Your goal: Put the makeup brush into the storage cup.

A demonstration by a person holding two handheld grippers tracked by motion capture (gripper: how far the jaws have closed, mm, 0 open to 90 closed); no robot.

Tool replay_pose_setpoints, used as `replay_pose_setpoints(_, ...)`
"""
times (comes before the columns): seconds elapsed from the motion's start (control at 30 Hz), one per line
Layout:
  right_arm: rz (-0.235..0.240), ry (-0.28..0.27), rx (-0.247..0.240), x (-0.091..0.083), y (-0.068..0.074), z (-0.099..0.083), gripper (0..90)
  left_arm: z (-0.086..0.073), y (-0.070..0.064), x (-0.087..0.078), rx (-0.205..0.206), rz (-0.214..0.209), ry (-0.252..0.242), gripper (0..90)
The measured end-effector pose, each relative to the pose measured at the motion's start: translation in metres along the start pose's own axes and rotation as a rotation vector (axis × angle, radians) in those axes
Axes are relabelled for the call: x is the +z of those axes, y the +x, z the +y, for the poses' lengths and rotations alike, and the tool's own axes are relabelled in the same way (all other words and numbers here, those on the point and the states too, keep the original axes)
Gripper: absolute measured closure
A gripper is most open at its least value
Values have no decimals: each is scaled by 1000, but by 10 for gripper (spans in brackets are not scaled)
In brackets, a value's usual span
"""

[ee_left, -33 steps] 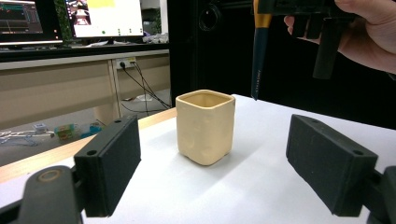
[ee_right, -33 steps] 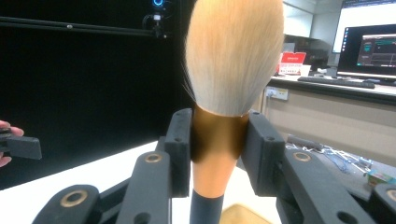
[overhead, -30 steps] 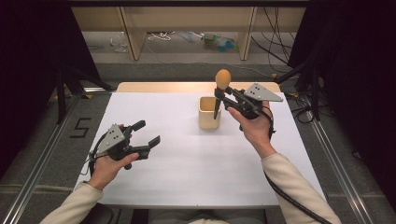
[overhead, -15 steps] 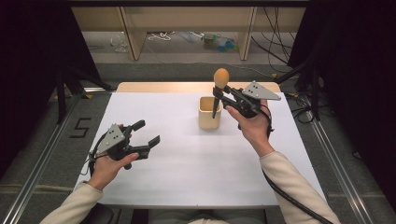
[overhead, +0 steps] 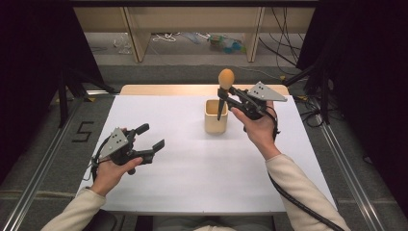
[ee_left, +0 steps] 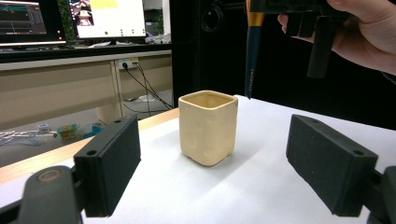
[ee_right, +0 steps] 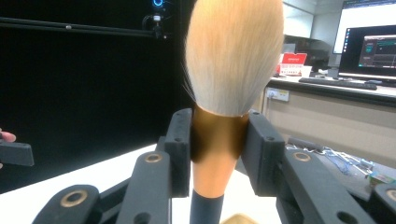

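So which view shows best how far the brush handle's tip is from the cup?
The left gripper view: side-on, the brush handle's tip hangs just above the cup rim, not inside. In the high view the handle overlaps the cup. The right gripper view shows the right gripper clamped on the ferrule.

Soft-bristled brush (ee_right: 233, 56) with shiny copper metal ferrule, matt cream ceramic-looking cup (ee_left: 208, 126), smooth white tabletop (overhead: 192, 168)

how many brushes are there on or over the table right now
1. The makeup brush is clamped upright in the right gripper, handle tip just above the cream cup. The cup's inside is partly hidden.
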State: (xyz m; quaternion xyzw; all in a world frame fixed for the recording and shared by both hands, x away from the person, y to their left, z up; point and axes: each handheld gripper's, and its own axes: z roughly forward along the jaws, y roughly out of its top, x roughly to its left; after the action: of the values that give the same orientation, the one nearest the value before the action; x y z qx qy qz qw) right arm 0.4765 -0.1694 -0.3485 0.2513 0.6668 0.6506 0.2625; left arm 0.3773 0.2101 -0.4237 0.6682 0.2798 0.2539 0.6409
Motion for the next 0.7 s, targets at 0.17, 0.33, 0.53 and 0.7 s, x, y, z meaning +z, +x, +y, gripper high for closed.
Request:
replay_pose_setpoints(0.17,2,3,-5,2,-1,1,666,0,0,0,-2,0,1,173)
replay_pose_setpoints(0.33,-7,-8,-4,4,-1,0,665,0,0,0,-2,0,2,173)
replay_pose_setpoints(0.53,-8,-3,-5,6,-2,1,666,0,0,0,-2,2,3,173)
replay_pose_setpoints(0.7,-1,-1,-5,8,-2,1,665,0,0,0,-4,3,-5,173)
